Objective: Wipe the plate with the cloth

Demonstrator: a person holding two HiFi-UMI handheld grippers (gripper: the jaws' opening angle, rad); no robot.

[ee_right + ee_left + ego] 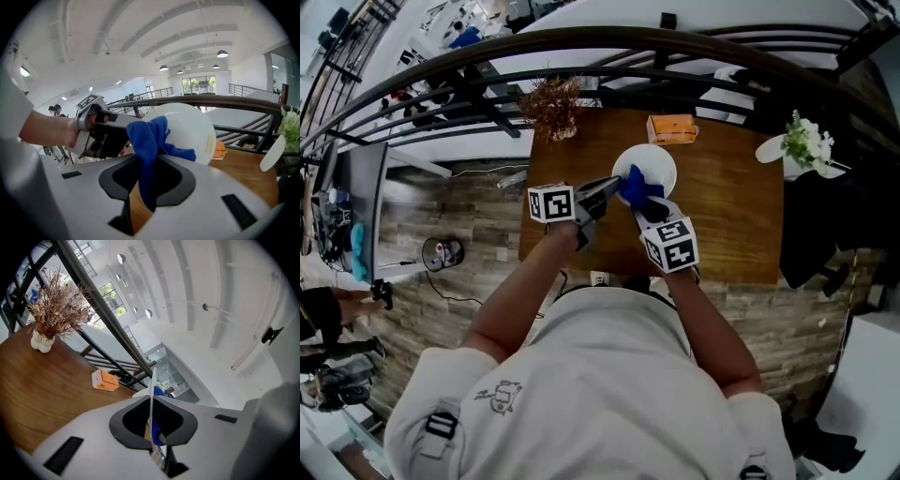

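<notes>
Head view sets the left gripper (612,184) at the left of the pair, over a wooden table (741,216). Its jaws are clamped on the rim of the white plate (658,161). In the left gripper view that rim runs as a thin white edge straight up between the two closed jaws. The plate is held clear of the table and tilted, its face turned toward the right gripper (649,208). Just right of the left jaws, the blue cloth (637,190) lies bunched against the plate's face. The right gripper is clenched on the cloth, with a tail of it hanging down between the jaws.

Wiping looks to be under way. The next move calls for sweeping the cloth across the bare part of the face, while the left grip holds the rim firm against the push.

Where cloth meets plate is covered by the cloth itself. The plate's far side shows in no view, and no view settles whether it is clean. The left gripper view gives the plate edge-on only. An orange box (671,128) lies on the table's far side, well apart.
</notes>
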